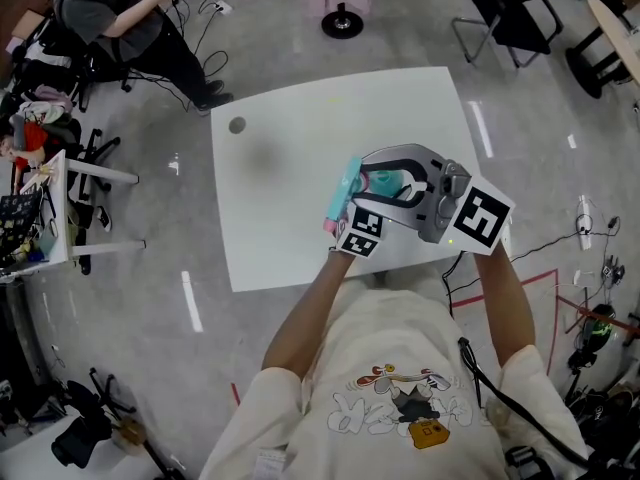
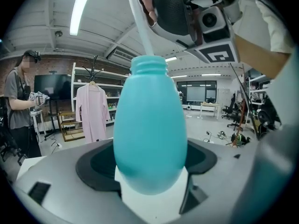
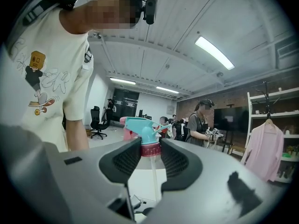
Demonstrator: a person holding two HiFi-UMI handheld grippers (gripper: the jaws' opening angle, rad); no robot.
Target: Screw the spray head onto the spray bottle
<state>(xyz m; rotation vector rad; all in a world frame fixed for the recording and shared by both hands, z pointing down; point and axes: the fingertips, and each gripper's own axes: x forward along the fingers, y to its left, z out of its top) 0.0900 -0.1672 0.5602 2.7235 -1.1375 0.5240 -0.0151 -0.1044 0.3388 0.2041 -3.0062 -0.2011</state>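
Observation:
My left gripper [image 2: 149,174] is shut on a teal spray bottle [image 2: 149,125], which stands upright with its threaded neck [image 2: 148,65] open. Above it my right gripper [image 3: 150,149] is shut on the pink collar of the teal spray head [image 3: 142,126]. The head's white dip tube [image 2: 139,22] slants down to the bottle's mouth; whether its tip is inside I cannot tell. In the head view both grippers meet above the table's near edge, the left gripper [image 1: 350,218] with the bottle [image 1: 344,190] and the right gripper [image 1: 398,180] beside it.
The white table [image 1: 290,168] carries a small grey disc [image 1: 236,125] at its far left. A person sits beyond the table at the far left [image 1: 120,18]. Black chairs [image 1: 510,13] stand at the far right. A round stand base [image 1: 342,21] is behind the table.

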